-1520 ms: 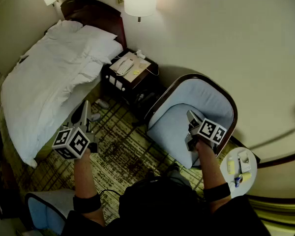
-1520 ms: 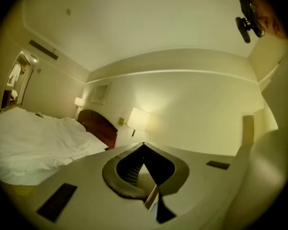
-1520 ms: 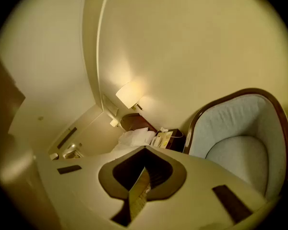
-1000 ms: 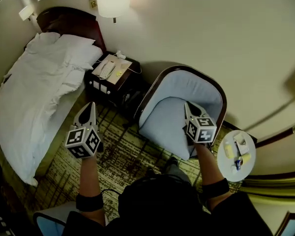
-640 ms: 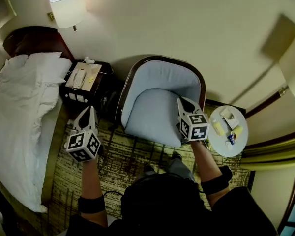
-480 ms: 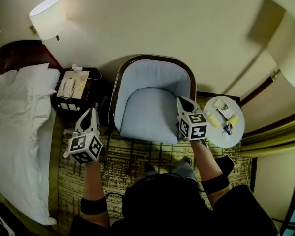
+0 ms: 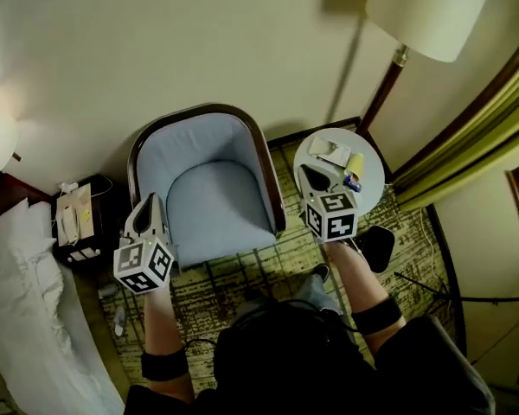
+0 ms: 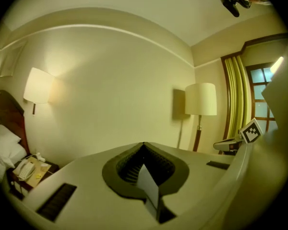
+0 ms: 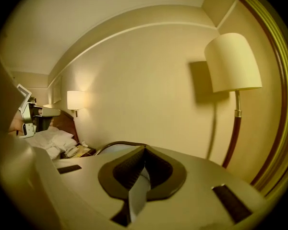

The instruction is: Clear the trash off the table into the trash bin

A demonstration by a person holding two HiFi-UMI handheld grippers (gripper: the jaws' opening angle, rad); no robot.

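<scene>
Table w/ trash (L claw, R claw closed)

Head view: looks from overhead, steeply down, well above armchair, round counter and nightstand.
Left gripper view: low, close behind own shut jaws, near level, faces the wall; right gripper at right edge.
Right gripper view: faces same wall, closer to floor lamp; left gripper at left edge.
Shared by all: floor lamp, nightstand, wall lamp.
</scene>
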